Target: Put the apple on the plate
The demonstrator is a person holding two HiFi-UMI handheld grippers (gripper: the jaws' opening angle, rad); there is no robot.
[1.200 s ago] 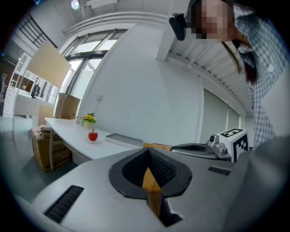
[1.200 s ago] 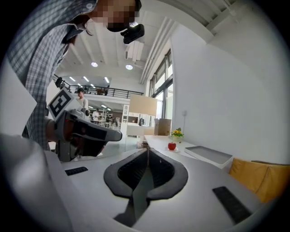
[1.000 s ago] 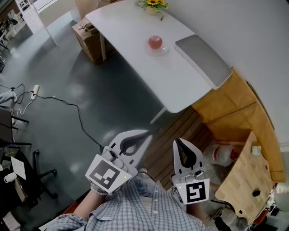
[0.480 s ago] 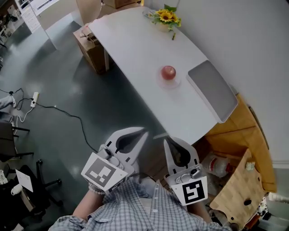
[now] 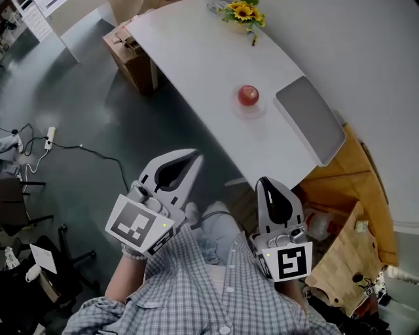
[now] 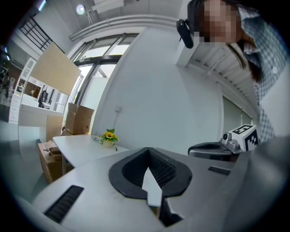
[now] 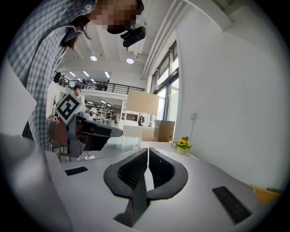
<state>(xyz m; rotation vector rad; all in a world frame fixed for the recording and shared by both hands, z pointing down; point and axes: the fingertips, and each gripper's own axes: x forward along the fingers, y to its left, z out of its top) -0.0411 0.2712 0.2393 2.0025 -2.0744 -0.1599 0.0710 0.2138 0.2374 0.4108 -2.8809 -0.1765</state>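
Resting on the plate (image 5: 253, 112) on the table (image 5: 196, 59), the apple (image 5: 248, 95) is shown.
The left gripper (image 5: 194, 157) and right gripper (image 5: 264, 181) are held pressed together, empty, short of the table's near edge; a grey pad (image 5: 309, 119) and sunflowers (image 5: 243, 11) are set on the table.
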